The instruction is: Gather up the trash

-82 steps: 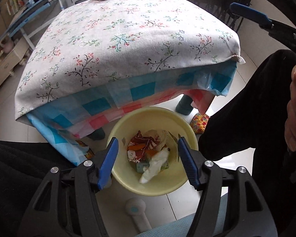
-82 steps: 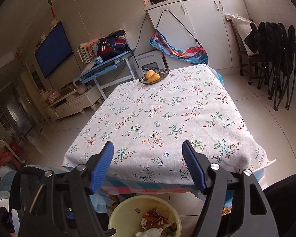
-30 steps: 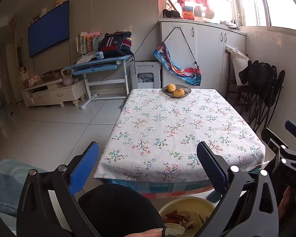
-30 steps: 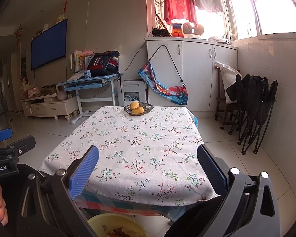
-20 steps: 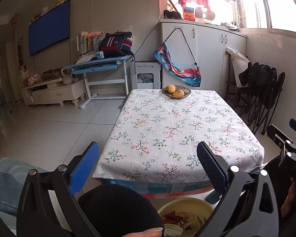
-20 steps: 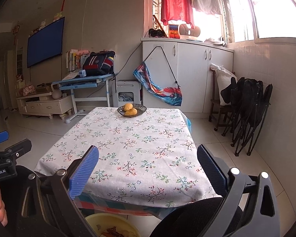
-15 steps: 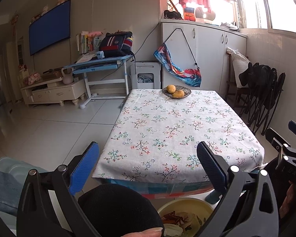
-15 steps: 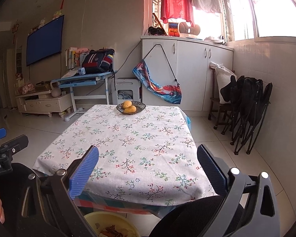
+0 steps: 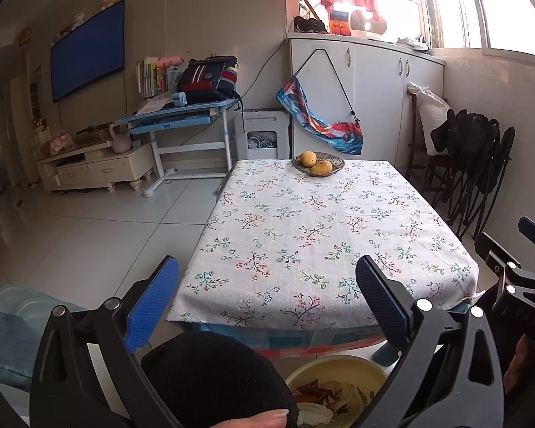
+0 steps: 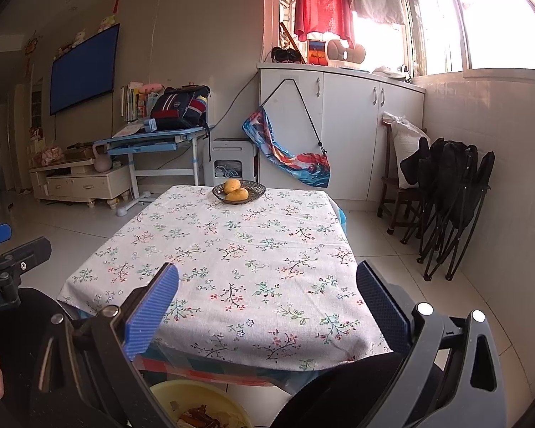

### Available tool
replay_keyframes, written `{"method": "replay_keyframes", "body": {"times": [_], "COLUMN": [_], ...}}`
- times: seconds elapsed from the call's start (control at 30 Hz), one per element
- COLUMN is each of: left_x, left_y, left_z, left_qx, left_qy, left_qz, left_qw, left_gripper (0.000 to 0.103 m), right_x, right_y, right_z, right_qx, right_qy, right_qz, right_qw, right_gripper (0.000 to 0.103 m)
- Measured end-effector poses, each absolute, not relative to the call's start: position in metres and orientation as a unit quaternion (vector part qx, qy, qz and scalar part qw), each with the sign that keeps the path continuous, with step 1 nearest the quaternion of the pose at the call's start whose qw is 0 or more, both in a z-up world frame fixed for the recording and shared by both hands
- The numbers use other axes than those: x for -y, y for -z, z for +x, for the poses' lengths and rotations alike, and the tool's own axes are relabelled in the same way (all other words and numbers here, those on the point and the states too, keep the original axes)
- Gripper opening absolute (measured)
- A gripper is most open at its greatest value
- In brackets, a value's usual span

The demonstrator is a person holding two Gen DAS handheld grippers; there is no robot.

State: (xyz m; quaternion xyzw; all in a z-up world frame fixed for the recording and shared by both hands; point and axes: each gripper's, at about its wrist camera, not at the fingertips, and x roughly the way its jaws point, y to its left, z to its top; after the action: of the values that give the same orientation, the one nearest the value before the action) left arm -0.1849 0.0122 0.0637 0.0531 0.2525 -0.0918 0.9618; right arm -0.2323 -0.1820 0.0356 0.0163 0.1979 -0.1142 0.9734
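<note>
A yellow basin (image 9: pixel 333 365) holding crumpled wrappers and scraps (image 9: pixel 324 397) sits on the floor below the near edge of the table; its rim (image 10: pixel 199 394) also shows in the right wrist view. My left gripper (image 9: pixel 267 278) is held level above it, open, nothing between its blue pads. My right gripper (image 10: pixel 267 280) is open too and holds nothing. The table (image 9: pixel 324 235), under a flowered cloth, carries only a dish with two yellow fruits (image 9: pixel 317 164). The right gripper's body shows at the left view's right edge.
The person's dark-clad knees (image 9: pixel 214 374) lie beneath both grippers. Folded black chairs (image 10: pixel 446 192) lean on the right wall. White cabinets (image 9: pixel 360 96), a blue desk (image 9: pixel 182 117) and a low TV stand (image 9: pixel 89 167) stand behind the table. Tiled floor lies to the left.
Both grippers have tilted up from the basin to look level across the table. In the last second they only drifted slightly; both stayed open.
</note>
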Motion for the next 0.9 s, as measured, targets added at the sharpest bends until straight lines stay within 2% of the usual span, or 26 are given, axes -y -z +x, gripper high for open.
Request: {"method": "replay_keyframes", "body": {"times": [0.9], "left_x": [-0.0126], "left_y": [-0.0635], "left_z": [-0.1871], "left_qx": [-0.251], "left_qy": [0.084], "left_qz": [0.055], "left_qw": [0.963], "left_gripper": [0.096], "right_x": [0.1791], "right_y": [-0.0321], "right_z": [-0.2316], "right_qx": [-0.204], "right_qy": [0.113], "right_qz": [0.014], "right_qw": [0.972], "right_gripper": [0.096]}}
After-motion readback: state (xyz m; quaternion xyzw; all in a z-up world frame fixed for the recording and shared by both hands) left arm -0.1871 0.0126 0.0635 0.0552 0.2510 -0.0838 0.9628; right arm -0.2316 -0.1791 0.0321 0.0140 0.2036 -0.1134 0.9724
